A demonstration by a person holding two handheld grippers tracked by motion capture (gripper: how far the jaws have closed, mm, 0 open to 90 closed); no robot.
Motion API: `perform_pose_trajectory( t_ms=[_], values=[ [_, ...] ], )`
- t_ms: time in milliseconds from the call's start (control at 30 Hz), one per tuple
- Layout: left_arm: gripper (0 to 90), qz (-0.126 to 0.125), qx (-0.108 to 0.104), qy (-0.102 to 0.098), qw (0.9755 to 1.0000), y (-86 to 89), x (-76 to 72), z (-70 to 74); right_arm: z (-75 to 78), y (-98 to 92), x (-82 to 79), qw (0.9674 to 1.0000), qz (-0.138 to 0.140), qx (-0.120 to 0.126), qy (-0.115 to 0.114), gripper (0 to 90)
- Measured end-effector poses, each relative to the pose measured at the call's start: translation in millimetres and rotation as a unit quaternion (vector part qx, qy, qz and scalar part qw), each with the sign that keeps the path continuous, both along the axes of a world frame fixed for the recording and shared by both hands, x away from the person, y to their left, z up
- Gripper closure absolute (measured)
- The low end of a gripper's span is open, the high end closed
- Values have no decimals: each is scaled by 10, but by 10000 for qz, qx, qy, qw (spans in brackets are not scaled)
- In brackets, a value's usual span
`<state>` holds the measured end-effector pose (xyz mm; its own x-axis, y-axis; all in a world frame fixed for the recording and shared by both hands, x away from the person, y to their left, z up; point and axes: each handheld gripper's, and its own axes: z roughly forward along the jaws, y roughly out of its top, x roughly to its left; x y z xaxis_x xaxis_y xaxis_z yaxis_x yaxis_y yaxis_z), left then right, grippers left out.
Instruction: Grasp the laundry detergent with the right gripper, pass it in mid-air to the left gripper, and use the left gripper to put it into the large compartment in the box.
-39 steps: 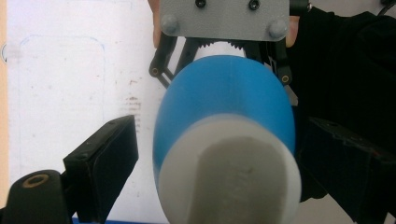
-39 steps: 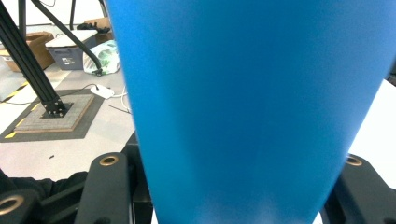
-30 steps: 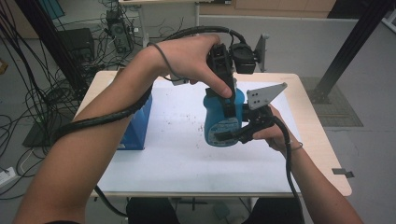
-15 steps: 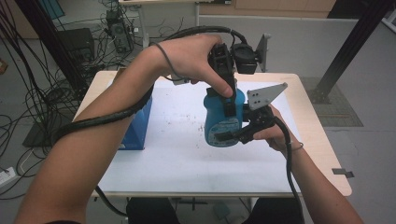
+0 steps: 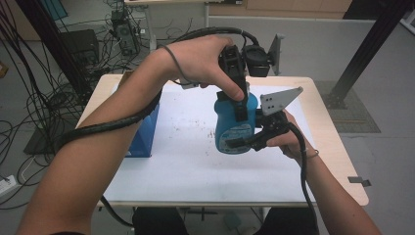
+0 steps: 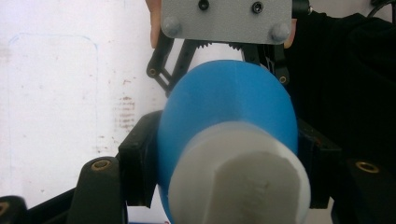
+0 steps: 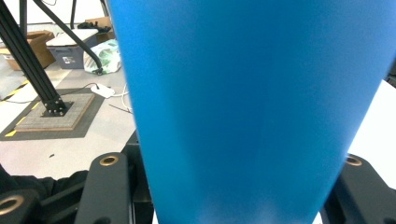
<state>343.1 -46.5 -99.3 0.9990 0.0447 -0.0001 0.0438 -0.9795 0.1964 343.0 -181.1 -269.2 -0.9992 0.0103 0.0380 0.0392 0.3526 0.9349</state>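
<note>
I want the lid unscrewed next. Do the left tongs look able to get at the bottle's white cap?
Probably yes: the left tongs have just closed around the white cap, while the right tongs clamp the blue bottle.

The bottle [image 5: 235, 125] is bright blue with a white cap [image 6: 240, 182]. The box [image 5: 144, 134] is blue, on a white sheet [image 5: 181, 156] speckled brown.

Both claws [image 5: 240, 110] [image 5: 244, 142] clamped tight
</note>
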Motion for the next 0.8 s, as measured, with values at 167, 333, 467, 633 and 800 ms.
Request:
perform_pose_trajectory(
  t_ms=[167,333,467,633,800],
  values=[
    [371,6,-4,-45,10000,-6,-18,7,4,-5,-7,10000,-6,8,3,421],
    [372,13,-60,-40,10000,2,-21,-7,-4,-10,-9,10000,-4,12,13,421],
    [372,37,-61,-28,10000,9,-18,-17,-11,-7,-9,10000,-1,-6,15,422],
    [372,45,-42,-37,10000,20,-17,-14,-14,2,-2,10000,10,8,18,421],
    [372,60,-23,-35,10000,23,-18,-15,-12,10,1,10000,15,-12,-11,421]
  ],
)
